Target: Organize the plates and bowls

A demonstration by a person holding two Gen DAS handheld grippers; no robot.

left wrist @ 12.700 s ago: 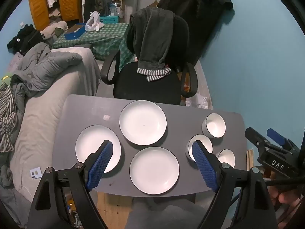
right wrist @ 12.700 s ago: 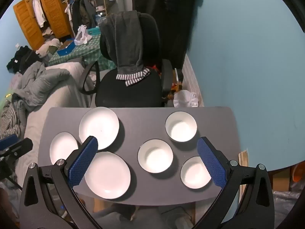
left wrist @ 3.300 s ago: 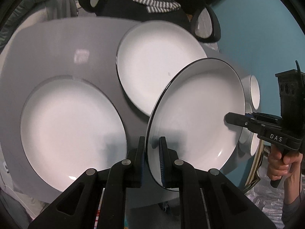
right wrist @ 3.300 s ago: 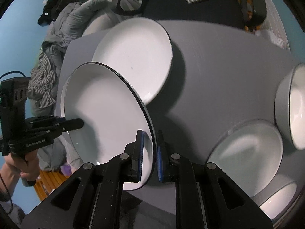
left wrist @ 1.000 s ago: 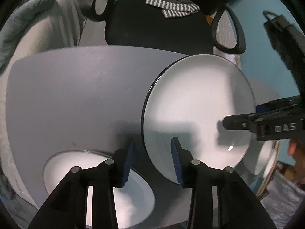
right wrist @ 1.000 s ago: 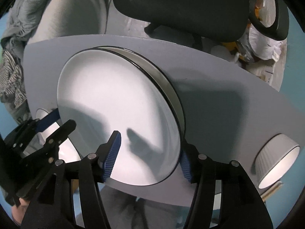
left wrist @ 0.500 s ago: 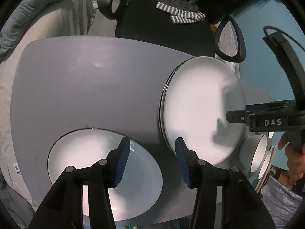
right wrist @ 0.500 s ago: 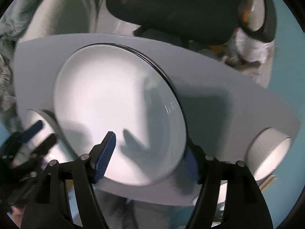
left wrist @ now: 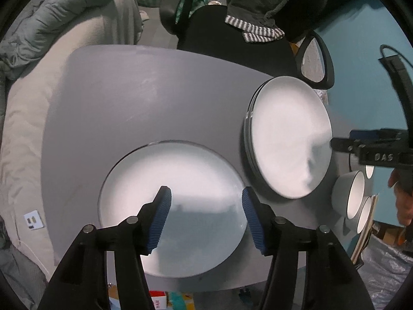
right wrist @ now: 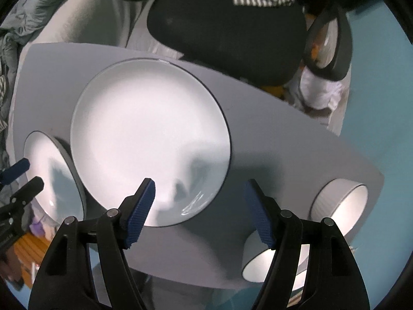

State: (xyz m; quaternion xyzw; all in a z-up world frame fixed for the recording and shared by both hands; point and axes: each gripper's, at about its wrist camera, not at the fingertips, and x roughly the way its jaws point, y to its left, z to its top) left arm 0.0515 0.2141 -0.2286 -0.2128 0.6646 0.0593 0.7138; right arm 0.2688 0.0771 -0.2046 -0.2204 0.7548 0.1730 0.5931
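office chair [right wrist: 227, 33] behind table [left wrist: 155, 90]; bowls [right wrist: 340, 206] right of plate stack [right wrist: 149, 134]

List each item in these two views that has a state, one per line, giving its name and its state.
Left hand-held gripper: jaws opening, nothing between them.
Right hand-held gripper: open, empty.
Stacked plates: two together, flat on the grey table.
Single plate: flat, apart from the stack.
Bowls: upright, separate, not stacked.
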